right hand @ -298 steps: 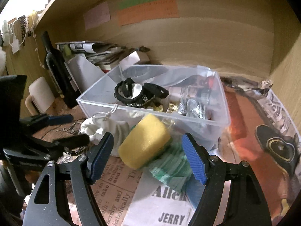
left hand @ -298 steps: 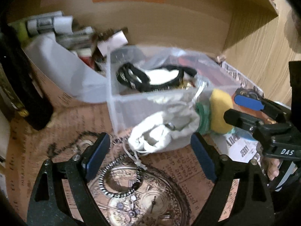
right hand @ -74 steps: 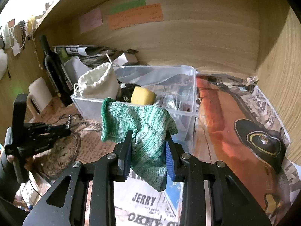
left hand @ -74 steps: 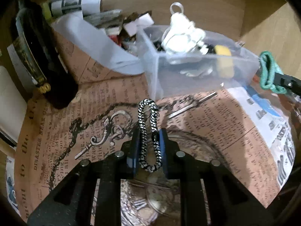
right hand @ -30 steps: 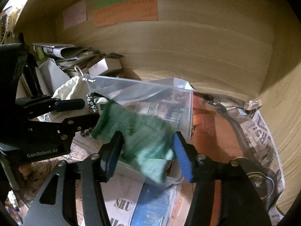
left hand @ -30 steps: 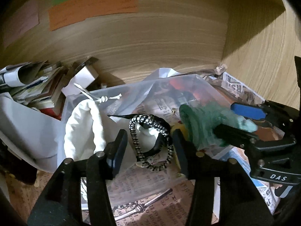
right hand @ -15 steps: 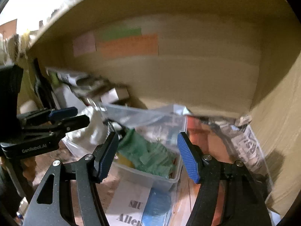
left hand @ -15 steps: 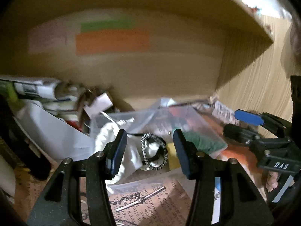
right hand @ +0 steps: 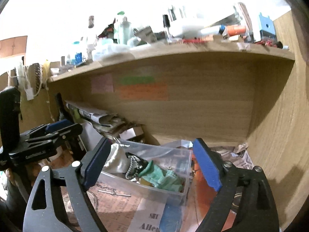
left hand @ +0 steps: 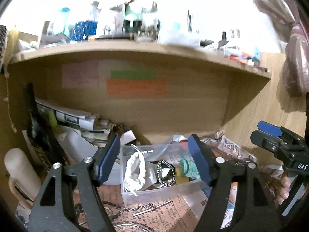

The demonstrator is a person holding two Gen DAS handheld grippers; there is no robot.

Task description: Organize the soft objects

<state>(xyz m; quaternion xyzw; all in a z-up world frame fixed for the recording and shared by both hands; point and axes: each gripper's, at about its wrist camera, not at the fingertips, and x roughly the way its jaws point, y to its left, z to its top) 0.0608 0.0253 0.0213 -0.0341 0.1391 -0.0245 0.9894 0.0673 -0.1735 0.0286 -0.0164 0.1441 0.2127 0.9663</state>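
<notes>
Above a clear bin [left hand: 154, 191] holding a white pouch [left hand: 135, 171], green cloth [right hand: 164, 177] and bracelet [left hand: 166, 173], left claw [left hand: 154, 160] and right claw [right hand: 152, 166] hang spread wide, empty.

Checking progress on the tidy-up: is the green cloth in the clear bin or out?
In. The green cloth lies crumpled inside the clear bin, beside the white pouch.

Both wrist views face the shelf nook – sharing the clear bin [left hand: 154, 191].
</notes>
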